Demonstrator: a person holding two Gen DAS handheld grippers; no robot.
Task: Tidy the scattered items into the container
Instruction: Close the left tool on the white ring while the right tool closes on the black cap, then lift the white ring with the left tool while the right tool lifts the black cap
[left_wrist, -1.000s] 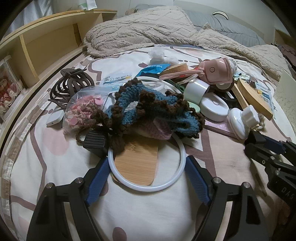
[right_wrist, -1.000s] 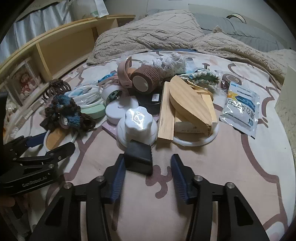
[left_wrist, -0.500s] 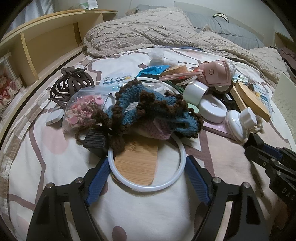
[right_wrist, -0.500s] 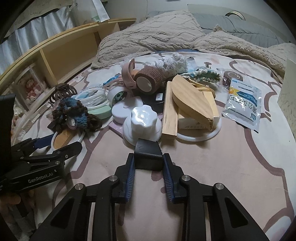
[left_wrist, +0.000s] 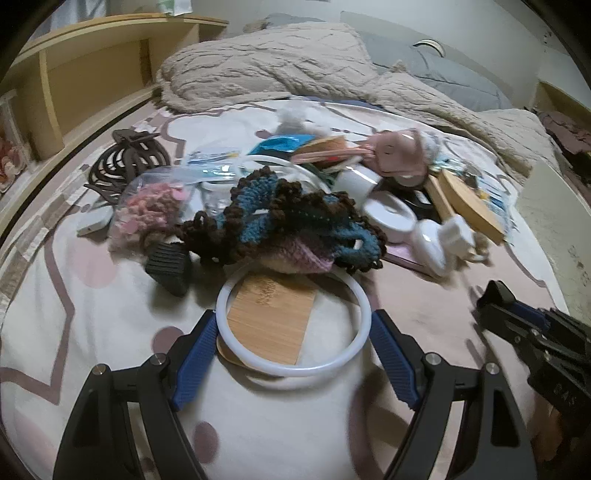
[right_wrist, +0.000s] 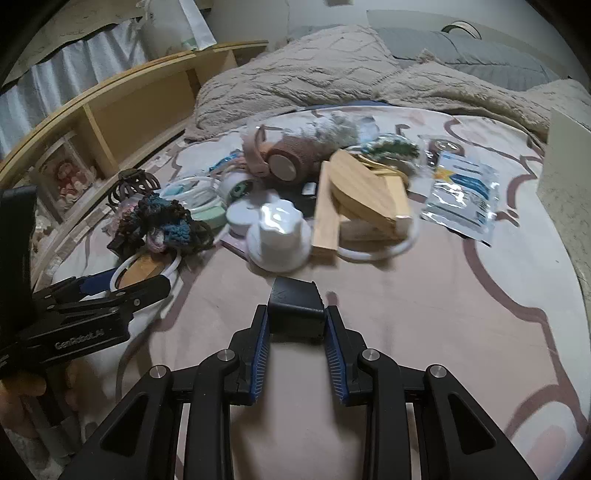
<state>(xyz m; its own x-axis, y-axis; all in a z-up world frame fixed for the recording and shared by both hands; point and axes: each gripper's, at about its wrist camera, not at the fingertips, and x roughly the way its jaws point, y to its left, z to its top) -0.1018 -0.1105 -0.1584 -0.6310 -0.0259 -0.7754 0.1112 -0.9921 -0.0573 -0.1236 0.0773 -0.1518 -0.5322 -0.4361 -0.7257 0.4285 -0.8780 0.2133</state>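
My left gripper (left_wrist: 293, 328) is shut on a white ring (left_wrist: 236, 354), which spans the gap between both blue pads. A bamboo piece (left_wrist: 269, 321) lies across the ring, and a blue and brown crochet piece (left_wrist: 288, 221) rests on its far edge. My right gripper (right_wrist: 295, 328) is shut on a small black block (right_wrist: 295, 306), held just above the pink bedsheet in front of a white flower-shaped lid (right_wrist: 279, 236). The right gripper (left_wrist: 517, 321) also shows at the right of the left wrist view.
A pile lies mid-bed: wooden pieces (right_wrist: 362, 192), a pink device (left_wrist: 395, 151), white round cases (left_wrist: 391, 218), a foil packet (right_wrist: 461, 192), a dark claw clip (left_wrist: 125, 162), a bag of pink bits (left_wrist: 147, 206) and another black block (left_wrist: 166, 266). A pale box wall (right_wrist: 565, 177) stands right; a wooden shelf (right_wrist: 110, 122) runs left.
The right jaws closed onto the black block and drew back a little from the white lid. The left gripper kept its hold on the ring and only tilted slightly.
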